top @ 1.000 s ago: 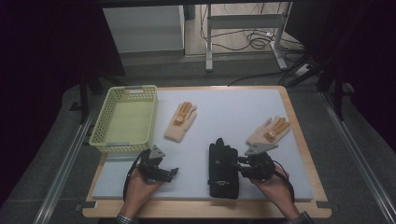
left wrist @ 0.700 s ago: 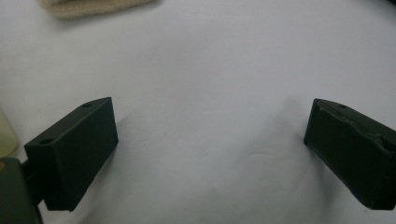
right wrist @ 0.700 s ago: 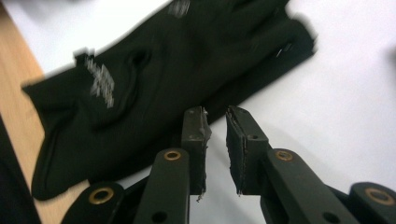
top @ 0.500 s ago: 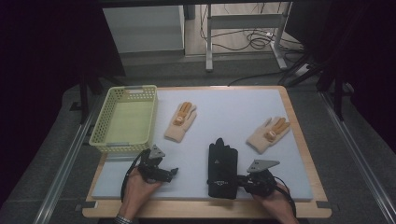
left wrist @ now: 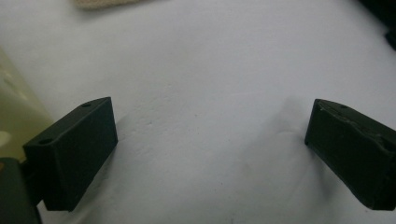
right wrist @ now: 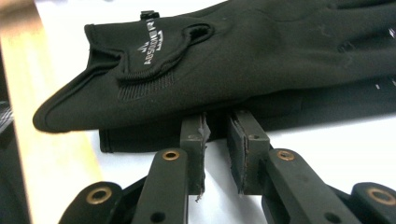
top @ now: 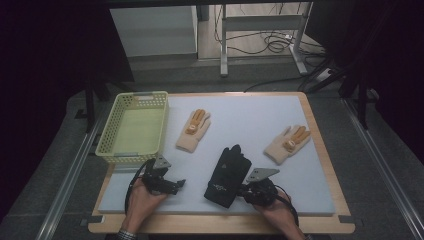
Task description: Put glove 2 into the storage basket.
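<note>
The black gloves (top: 228, 175) are lying stacked at the lower middle of the high view, on the white mat (top: 250, 115); they are looking soft, light and floppy, so a pinch on the cuff edge seems best. The right gripper (right wrist: 217, 140) is nosing its nearly closed jaws, which have just been closing, at that edge, gripping nothing yet. The left gripper (left wrist: 210, 140) is resting wide open at lower left, beside the yellow basket (top: 134, 129).
</note>
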The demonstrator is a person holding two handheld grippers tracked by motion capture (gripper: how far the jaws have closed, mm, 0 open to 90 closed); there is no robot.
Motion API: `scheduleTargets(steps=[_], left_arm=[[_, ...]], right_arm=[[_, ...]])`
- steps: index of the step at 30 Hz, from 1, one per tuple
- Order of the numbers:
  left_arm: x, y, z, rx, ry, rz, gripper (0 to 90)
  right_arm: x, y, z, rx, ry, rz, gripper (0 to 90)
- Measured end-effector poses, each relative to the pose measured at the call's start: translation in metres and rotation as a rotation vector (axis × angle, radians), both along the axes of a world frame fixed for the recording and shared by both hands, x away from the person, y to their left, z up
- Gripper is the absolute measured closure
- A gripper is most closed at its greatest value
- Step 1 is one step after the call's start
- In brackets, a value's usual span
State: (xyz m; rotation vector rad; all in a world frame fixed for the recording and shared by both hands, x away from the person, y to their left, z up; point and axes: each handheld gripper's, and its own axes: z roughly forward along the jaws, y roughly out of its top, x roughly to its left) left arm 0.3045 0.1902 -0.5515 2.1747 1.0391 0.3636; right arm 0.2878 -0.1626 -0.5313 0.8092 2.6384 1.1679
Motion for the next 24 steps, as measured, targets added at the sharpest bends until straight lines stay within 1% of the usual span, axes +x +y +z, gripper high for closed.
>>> scheduleTargets(steps=[1,4,5,8,9,10,11,13,15,17,18,19,20,22,24], left_arm=[[0.000,0.000,0.000,0.000,-0.001,0.000,2.3],[0.000,0.000,0.000,0.001,-0.001,0.000,2.3],[0.000,0.000,0.000,0.001,-0.001,0.000,2.4],[0.000,0.000,0.000,0.002,-0.002,0.000,2.4],[0.000,0.000,0.000,0.003,-0.002,0.000,2.4],[0.000,0.000,0.000,0.005,-0.006,-0.002,2.4],[0.000,0.000,0.000,0.005,-0.006,-0.002,2.4],[0.000,0.000,0.000,-0.003,0.000,0.001,2.4],[0.000,0.000,-0.001,-0.005,0.000,0.002,2.3],[0.000,0.001,-0.001,-0.004,-0.001,0.000,2.3],[0.000,0.001,-0.001,-0.004,-0.001,0.000,2.3],[0.000,0.001,0.000,-0.004,0.000,-0.001,2.3],[0.000,0.001,0.000,-0.003,0.000,-0.002,2.4],[0.000,0.001,0.000,-0.004,0.000,-0.001,2.6],[0.000,0.001,0.000,-0.006,0.001,0.001,2.8]], right_arm=[[0.003,0.008,-0.001,-0.006,-0.014,-0.001,75.1],[0.008,0.019,-0.001,-0.012,-0.031,-0.002,75.1],[0.008,0.019,-0.001,-0.012,-0.031,-0.002,75.1],[0.015,0.032,-0.003,-0.018,-0.049,-0.009,75.1],[0.015,0.032,-0.003,-0.018,-0.049,-0.009,75.1],[0.017,0.037,-0.003,-0.022,-0.063,-0.008,75.1],[0.017,0.037,-0.003,-0.022,-0.063,-0.008,75.1],[0.016,0.037,-0.002,-0.034,-0.062,0.002,70.7],[0.015,0.032,0.000,-0.048,-0.071,0.002,66.4],[0.014,0.022,0.003,-0.048,-0.090,-0.013,62.7],[0.014,0.022,0.003,-0.048,-0.090,-0.013,62.7],[0.015,0.016,0.005,-0.048,-0.097,-0.029,61.2],[0.018,-0.001,0.007,-0.041,-0.103,-0.067,57.2],[0.020,-0.013,0.008,-0.046,-0.106,-0.098,53.4],[0.023,-0.026,0.008,-0.049,-0.119,-0.133,49.5]])
